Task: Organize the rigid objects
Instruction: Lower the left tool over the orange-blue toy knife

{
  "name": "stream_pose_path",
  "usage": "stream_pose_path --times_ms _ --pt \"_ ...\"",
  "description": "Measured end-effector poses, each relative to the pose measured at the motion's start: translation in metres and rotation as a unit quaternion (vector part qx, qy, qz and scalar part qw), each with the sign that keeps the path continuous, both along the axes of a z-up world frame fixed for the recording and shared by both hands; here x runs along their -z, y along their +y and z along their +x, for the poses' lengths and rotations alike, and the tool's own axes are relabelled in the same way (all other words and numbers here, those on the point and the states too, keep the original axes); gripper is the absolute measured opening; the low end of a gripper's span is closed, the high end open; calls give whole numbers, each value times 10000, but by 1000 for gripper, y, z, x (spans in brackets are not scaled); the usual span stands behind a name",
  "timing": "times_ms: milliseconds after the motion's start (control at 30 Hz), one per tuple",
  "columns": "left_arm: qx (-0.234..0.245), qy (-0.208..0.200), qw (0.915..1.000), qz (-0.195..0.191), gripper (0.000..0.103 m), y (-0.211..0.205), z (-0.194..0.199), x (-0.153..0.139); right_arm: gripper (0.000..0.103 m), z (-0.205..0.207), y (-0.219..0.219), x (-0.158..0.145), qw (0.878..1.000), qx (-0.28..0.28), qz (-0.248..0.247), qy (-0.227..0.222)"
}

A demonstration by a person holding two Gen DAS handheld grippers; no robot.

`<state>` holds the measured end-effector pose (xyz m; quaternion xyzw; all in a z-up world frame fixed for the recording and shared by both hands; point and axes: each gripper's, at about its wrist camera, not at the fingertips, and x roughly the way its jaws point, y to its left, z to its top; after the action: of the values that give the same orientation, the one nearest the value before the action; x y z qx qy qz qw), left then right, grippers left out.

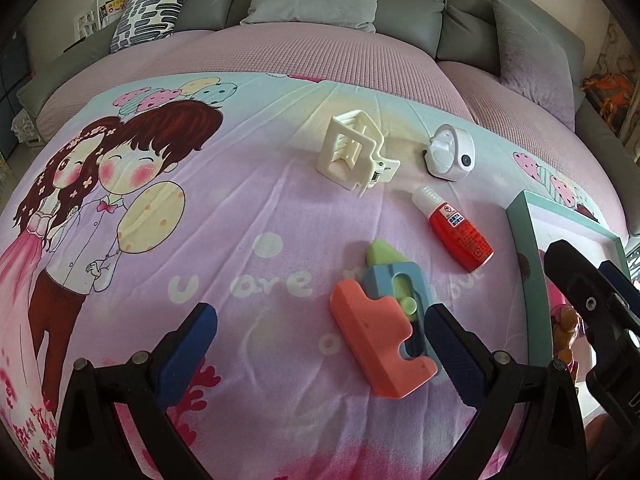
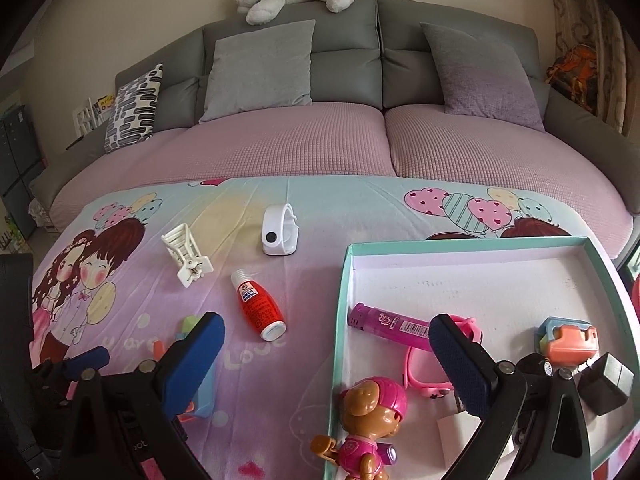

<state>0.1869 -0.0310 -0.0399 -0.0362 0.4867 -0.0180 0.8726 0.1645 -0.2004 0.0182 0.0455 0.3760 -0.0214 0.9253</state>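
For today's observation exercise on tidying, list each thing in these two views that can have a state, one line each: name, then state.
left gripper: open, empty
right gripper: open, empty
toy gun: flat on blanket, outside box
red glue bottle: lying down, capped
white clip: on blanket, shut
white watch: strap looped, on blanket
teal box: open, partly filled
pink tube: lying in box
puppy figure: in box

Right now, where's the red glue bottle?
The red glue bottle lies on the cartoon blanket, left of the teal tray in the right wrist view, with the white hair clip and white watch just beyond it.
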Motion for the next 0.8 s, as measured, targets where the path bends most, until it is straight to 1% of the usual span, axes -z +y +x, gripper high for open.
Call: stream_pose_path --times_ms 167,233,333,433,533,667,800 --pt "-78 27 9999 103 103 -15 5 0 103 -3 -16 -1 9996 254 -119 -2" --pt "-106 82 9997 219 103 -22 7 4 103 -4 -22 0 9992 360 -165 13" --pt "-333 229 9983 424 103 -28 10 12 103 -4 -32 1 9986 502 -147 52" --pt "-508 245 9977 383 103 -30 12 18 103 -5 -39 3 9984 566 -44 74" --pt "-408 99 9969 663 103 -35 9 18 103 -5 -42 4 9979 634 -22 97" --pt "-303 -8 9957 876 103 -35 9 17 103 -5 -41 7 9980 608 -16 140" --pt "-215 -22 9956 914 103 -31 8 15 103 -6 -41 8 9981 599 -37 145"
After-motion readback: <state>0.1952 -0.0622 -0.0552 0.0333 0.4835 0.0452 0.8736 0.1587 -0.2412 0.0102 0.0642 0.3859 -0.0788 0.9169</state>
